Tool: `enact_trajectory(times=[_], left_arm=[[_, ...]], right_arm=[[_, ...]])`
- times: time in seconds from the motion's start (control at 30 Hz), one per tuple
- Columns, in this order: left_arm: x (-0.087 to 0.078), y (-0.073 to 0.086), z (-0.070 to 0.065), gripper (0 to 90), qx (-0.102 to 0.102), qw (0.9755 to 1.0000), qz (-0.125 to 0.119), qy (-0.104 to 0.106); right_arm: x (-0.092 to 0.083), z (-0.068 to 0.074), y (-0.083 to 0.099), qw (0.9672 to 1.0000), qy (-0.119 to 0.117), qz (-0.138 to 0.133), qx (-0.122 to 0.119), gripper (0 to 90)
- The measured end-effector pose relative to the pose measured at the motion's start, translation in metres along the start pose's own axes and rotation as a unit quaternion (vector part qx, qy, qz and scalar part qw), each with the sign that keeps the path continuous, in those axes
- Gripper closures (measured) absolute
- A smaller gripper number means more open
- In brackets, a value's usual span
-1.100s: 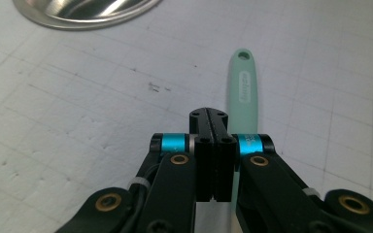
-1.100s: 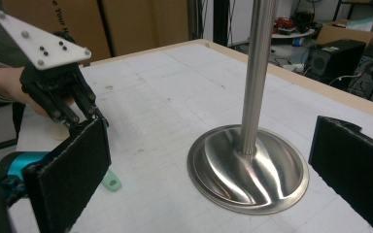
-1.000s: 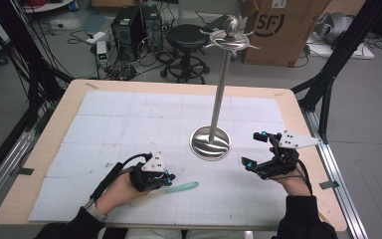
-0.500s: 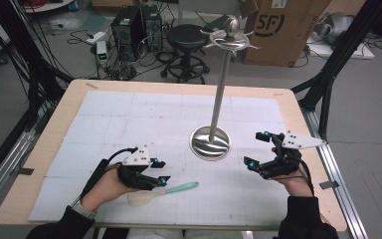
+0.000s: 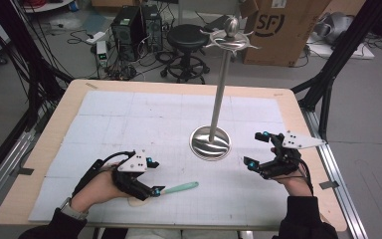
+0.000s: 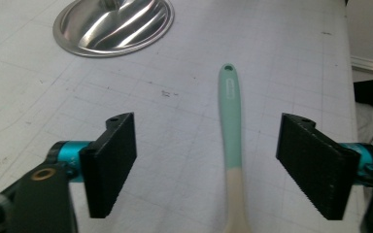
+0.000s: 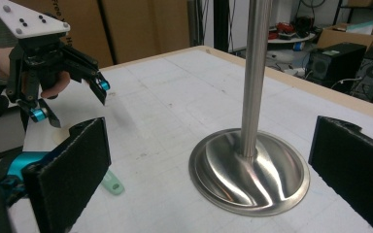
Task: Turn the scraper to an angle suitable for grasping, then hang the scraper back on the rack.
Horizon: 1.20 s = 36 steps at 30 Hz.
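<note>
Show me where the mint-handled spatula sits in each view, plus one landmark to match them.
High view: mint-handled spatula lies low, left of centre, by the left gripper.
Left gripper view: centre, running up from the bottom edge.
Right gripper view: handle end at lower left.
Shared landmark: the steel stand's round base.

Even, fairly bright indoor light falls from overhead, so shadows on the white mat (image 5: 129, 124) are short and soft. The high view is low in detail and slightly soft all over; its upper left corner, among dark cables, is dimmer. The steel stand base (image 7: 249, 172) shows curved streaks of glare in both gripper views. In the left gripper view the two black jaws at the bottom are a little soft, while the mat's grid lines mid-frame are sharp. In the right gripper view the room behind, at the top, is blurred.
</note>
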<state>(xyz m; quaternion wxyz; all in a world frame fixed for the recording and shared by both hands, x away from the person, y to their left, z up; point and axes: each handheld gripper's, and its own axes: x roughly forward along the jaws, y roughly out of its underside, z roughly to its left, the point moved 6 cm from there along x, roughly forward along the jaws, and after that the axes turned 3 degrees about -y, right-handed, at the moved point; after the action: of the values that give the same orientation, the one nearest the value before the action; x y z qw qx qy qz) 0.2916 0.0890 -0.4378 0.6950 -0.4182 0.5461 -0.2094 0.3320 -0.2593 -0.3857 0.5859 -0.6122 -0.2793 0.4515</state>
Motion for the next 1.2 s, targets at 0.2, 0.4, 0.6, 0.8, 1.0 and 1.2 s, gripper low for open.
enact_trajectory(times=[0.2,0.4,0.6,0.8,1.0,1.2], left_arm=[[0.002,0.005,-0.004,18.5,0.011,0.9999,0.010,-0.007],[0.004,0.010,-0.005,18.2,0.005,0.9996,0.026,-0.009],[0.008,0.008,-0.008,19.3,0.001,0.9992,0.038,0.008],[0.016,0.008,-0.009,22.8,-0.007,0.9963,0.080,0.033],[0.022,-0.001,0.000,23.3,-0.009,0.9936,0.105,0.042],[0.036,0.003,0.009,23.4,-0.025,0.9855,0.160,0.051]], right_arm=[[0.004,-0.002,-0.005,1.0000,-0.004,-0.008,-0.001,0.5],[0.010,-0.004,-0.004,1.0000,-0.008,-0.002,-0.001,0.5],[0.009,-0.003,-0.004,1.0000,-0.008,-0.003,0.000,0.5],[0.010,-0.003,-0.004,1.0000,-0.009,0.000,-0.003,0.5],[0.012,-0.002,-0.003,0.9999,-0.011,0.004,-0.001,0.5],[0.012,-0.003,-0.002,0.9999,-0.010,0.005,0.002,0.5]])
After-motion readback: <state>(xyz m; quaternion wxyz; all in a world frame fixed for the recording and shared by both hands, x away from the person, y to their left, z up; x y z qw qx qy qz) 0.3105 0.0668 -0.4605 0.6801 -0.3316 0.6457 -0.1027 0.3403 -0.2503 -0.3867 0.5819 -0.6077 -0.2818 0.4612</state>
